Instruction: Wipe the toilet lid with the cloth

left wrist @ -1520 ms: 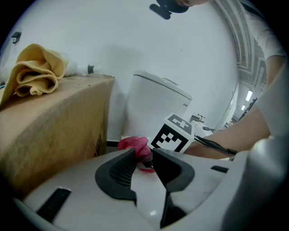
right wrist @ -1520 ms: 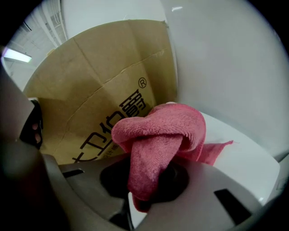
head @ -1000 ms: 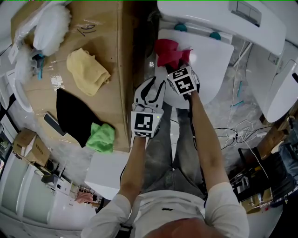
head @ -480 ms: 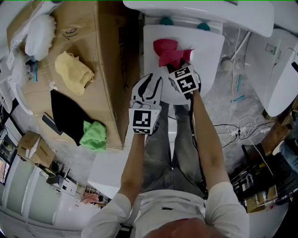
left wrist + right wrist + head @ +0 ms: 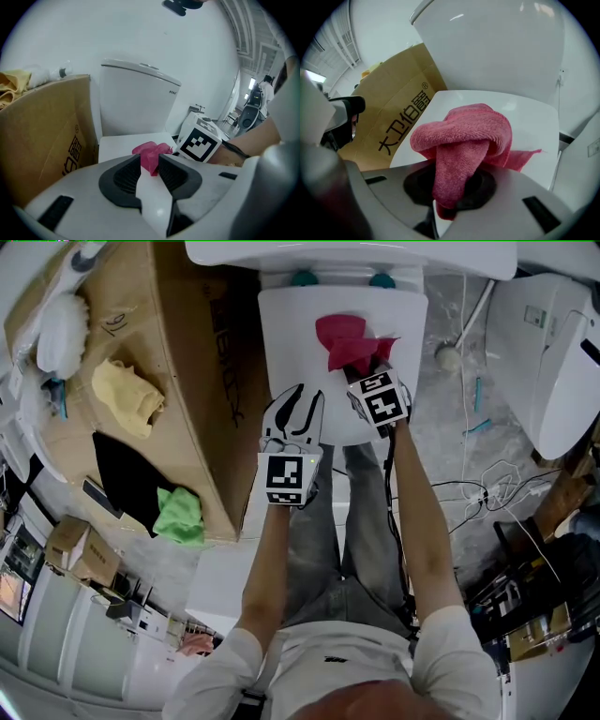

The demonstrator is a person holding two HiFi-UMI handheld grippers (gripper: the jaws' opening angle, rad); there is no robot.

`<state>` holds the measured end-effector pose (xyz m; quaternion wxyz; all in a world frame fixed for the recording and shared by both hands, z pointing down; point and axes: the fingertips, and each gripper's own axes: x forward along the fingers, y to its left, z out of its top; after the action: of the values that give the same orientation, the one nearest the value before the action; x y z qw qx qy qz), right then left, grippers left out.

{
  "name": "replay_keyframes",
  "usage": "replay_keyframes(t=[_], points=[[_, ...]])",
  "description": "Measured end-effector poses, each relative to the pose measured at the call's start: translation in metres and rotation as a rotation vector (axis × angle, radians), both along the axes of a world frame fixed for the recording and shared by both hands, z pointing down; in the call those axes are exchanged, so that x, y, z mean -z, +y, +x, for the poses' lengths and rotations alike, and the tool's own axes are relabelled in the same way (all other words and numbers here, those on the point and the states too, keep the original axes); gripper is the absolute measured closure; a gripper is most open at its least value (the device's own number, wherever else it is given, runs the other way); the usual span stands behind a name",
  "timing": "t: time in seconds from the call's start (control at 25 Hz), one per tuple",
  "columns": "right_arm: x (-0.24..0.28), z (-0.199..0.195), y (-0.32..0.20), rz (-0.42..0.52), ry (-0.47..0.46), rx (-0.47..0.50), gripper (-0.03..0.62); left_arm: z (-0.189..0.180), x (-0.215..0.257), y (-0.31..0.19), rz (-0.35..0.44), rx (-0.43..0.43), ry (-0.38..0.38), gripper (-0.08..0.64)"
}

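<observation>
I am looking down on a white toilet: its cistern (image 5: 347, 254) sits at the top of the head view and the closed toilet lid (image 5: 291, 343) lies below it. A large cardboard box (image 5: 178, 352) stands just beside the toilet on the left. A black cloth (image 5: 127, 474), a yellow cloth (image 5: 127, 397) and a green cloth (image 5: 178, 515) lie on its top. A second white toilet (image 5: 544, 343) stands well apart on the right.

Both grippers are over the near end of the lid, side by side. The right gripper (image 5: 370, 371) reaches further up the lid than the left gripper (image 5: 296, 401).

In the right gripper view, the right gripper (image 5: 450, 187) is clamped on the pink cloth (image 5: 464, 136). A thick fold hangs down between the jaws, and the rest bunches up in a knot just ahead of them. One thin corner lies flat on the lid (image 5: 525, 131) to the right. From the head view the pink cloth (image 5: 349, 343) rests on the middle of the lid, right at the tips of that gripper.

In the left gripper view, the left gripper (image 5: 150, 168) has its jaws a narrow gap apart with nothing between them. Only white lid shows through the gap. The pink cloth (image 5: 150, 152) lies beyond the jaw tips, not touching them, with the right gripper's marker cube (image 5: 199, 143) just beside it.
</observation>
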<state>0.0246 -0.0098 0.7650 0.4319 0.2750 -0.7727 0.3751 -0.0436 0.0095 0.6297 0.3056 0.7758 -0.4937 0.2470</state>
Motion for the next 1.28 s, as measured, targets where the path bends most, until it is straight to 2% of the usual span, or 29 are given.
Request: replay_keyframes(t=[0.4,0.88,1.28], points=[[-0.004,0.052,0.004,0.009,0.035,-0.086,0.526,0.022,-0.011,0.002,-0.032,-0.058,-0.028,0.439],[-0.008,0.112,0.011,0.02,0.099,-0.19,0.526,0.044,-0.015,0.009,-0.038,-0.119,-0.025,0.439],[-0.011,0.146,0.032,0.017,0.15,-0.266,0.526,0.041,-0.022,0.024,-0.057,-0.144,-0.035,0.439]])
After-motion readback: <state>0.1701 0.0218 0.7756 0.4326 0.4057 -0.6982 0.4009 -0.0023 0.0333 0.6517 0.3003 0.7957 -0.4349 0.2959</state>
